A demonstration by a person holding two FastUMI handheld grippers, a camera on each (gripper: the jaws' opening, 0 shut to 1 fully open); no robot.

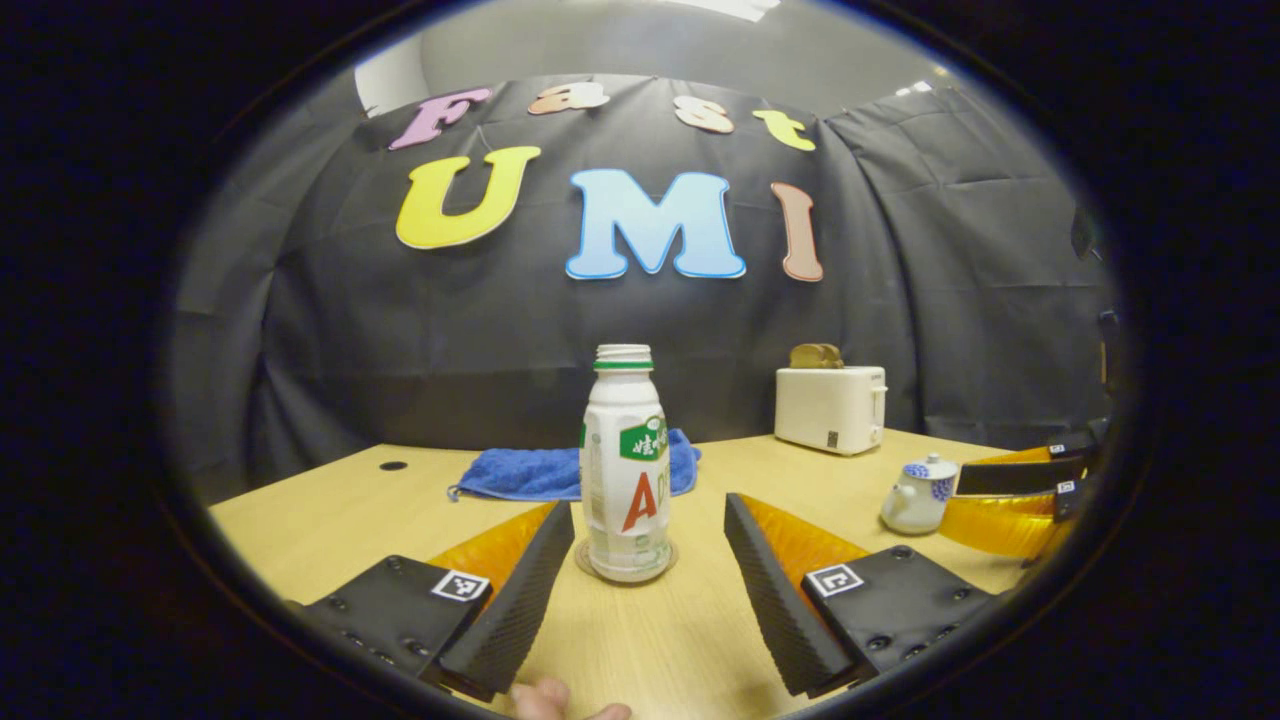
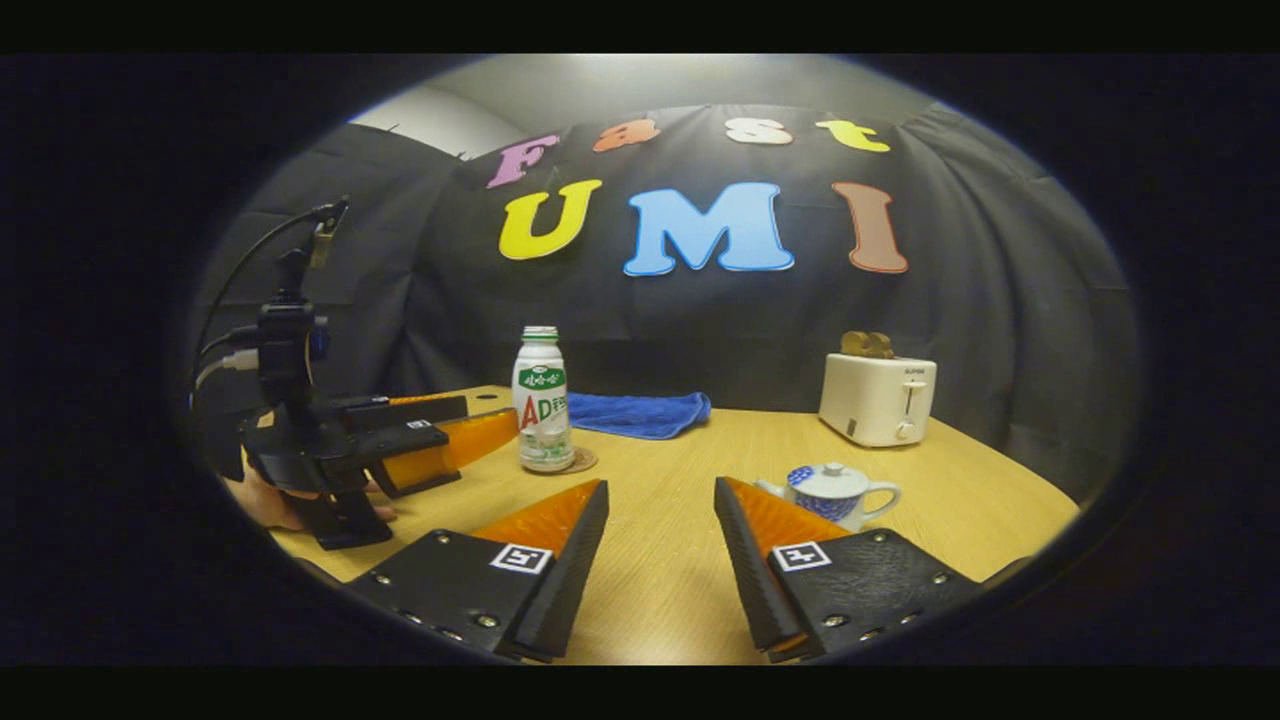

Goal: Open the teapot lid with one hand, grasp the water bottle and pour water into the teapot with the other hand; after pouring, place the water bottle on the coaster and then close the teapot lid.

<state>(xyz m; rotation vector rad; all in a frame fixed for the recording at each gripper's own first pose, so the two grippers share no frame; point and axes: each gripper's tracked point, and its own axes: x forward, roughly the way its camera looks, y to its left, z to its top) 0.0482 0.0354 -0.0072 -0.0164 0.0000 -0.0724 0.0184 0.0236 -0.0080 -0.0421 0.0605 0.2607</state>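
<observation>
A white bottle [image 1: 625,470] with a green label and a bare threaded neck stands upright on a round coaster [image 1: 603,568] in the left gripper view. My left gripper [image 1: 648,510] is open, one finger on each side of the bottle's base, not touching it. The blue-and-white teapot [image 1: 920,495] sits to the right with its lid on. In the right gripper view my right gripper [image 2: 660,490] is open and low over the table, with the teapot [image 2: 835,495] just right of its fingers. The bottle [image 2: 542,400] and left gripper [image 2: 490,420] are at the left.
A white toaster [image 2: 878,398] holding bread stands at the back right of the wooden table [image 2: 660,560]. A folded blue towel [image 2: 640,412] lies behind the bottle. A hand [image 2: 260,500] holds the left gripper near the table's left edge.
</observation>
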